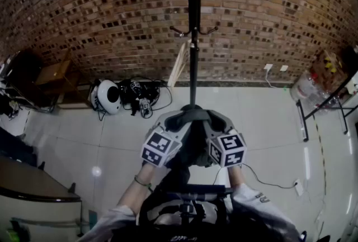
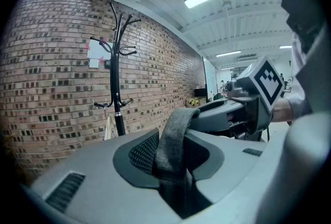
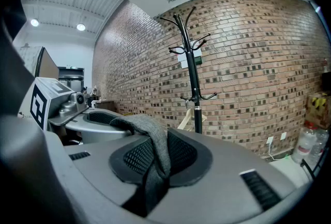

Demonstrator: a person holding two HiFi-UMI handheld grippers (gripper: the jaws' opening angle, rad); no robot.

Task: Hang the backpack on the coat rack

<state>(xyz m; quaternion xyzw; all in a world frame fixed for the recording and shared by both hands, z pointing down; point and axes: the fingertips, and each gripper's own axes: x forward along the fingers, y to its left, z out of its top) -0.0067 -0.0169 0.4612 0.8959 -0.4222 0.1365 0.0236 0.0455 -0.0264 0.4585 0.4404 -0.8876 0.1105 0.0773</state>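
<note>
Pinching strap [image 1: 190, 116]: L gripper [image 2: 173, 153], R gripper [image 3: 155, 163]

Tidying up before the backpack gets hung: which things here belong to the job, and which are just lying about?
Job: strap, left tool, right tool, coat rack.
Lying about: board, bottle, cable, white round device.

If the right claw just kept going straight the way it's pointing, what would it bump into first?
Probably the coat rack, whose pole stands just right of the right claw's line; if it slips past, the brick wall behind. Depth is hard to judge.
</note>
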